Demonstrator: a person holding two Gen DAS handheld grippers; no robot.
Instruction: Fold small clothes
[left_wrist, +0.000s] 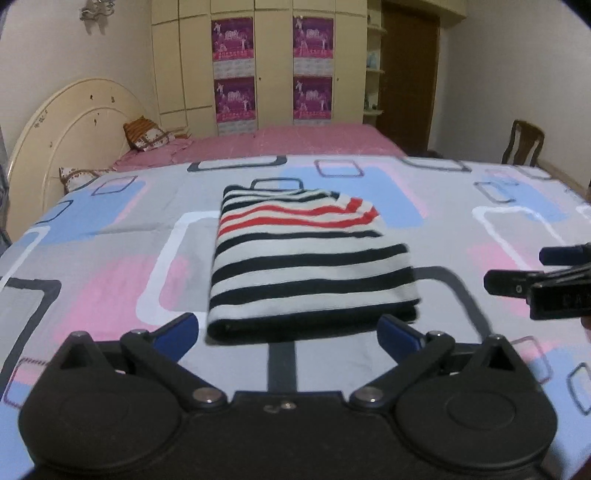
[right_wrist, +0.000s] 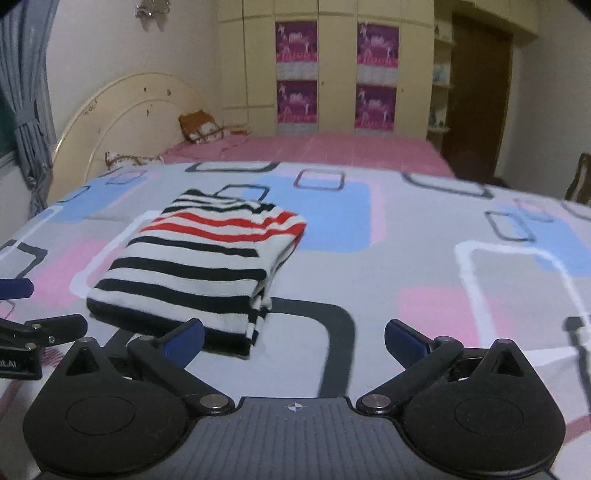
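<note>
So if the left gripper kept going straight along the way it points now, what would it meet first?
Most likely the near edge of the folded striped shirt, which lies straight ahead of the left gripper between its open, empty jaws. Depth is unclear, so it might touch the patterned bedsheet just short of it.

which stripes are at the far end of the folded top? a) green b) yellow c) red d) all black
c: the folded top lies flat on the sheet with red stripes across its far end and dark ones nearer, and both the left gripper and the right gripper stand open, clear of it.
</note>
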